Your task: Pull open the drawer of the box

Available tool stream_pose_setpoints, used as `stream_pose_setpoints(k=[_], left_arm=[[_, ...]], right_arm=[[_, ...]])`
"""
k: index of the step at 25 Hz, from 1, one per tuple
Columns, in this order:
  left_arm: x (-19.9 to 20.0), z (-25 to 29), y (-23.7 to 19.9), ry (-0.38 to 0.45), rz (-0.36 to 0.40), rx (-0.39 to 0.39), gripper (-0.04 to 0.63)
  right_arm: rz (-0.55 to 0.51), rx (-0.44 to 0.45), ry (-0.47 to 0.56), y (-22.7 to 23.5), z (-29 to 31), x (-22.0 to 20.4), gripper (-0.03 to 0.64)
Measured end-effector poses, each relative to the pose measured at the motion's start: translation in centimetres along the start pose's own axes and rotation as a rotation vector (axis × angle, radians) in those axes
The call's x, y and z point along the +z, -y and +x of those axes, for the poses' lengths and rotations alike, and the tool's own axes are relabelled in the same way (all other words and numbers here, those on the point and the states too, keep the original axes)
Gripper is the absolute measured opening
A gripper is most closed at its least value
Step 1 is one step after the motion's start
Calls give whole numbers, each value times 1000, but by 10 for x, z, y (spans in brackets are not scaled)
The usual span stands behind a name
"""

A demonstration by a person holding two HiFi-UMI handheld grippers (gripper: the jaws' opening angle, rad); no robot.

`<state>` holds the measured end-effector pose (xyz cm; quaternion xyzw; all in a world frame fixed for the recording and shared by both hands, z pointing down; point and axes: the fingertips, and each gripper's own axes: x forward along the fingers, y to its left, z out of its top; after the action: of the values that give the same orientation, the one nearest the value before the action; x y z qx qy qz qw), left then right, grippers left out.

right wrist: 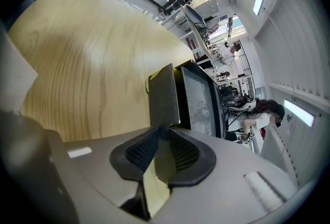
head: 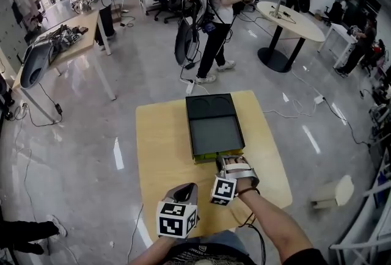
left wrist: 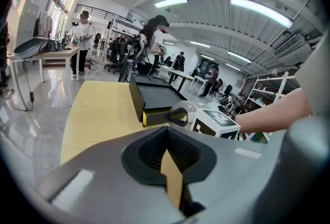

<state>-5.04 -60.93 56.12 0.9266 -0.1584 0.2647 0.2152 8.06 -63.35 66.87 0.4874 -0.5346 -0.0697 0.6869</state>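
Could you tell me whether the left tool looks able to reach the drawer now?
Probably yes: bare table lies between the left tool and the drawer, though the right tool is already at its front.

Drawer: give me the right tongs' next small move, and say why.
Probably close the right tongs firmly onto the drawer front. Its edge stands between the jaws, but a gap shows beside it, so the grip looks loose. Pulling it out of the box should wait until the hold is tight.
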Motion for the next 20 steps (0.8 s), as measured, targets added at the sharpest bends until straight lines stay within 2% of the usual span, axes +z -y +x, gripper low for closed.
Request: stream_pose_setpoints(k=[6,12,17,20], left_arm=[[1,-10,11,9,3,-4,13],[-19,-30,12,22,1,14,14],[-37,-21,87,30,0,28,14],[-48,-26,100,36,-3,38,13]], right_arm=[[1,17,2,-8,-19,3,71],[33,10,52,-28,-41,26,69],[-17,44,19,-57,-76,-42,67],[-22,50,13,-71,-87,-51,66]])
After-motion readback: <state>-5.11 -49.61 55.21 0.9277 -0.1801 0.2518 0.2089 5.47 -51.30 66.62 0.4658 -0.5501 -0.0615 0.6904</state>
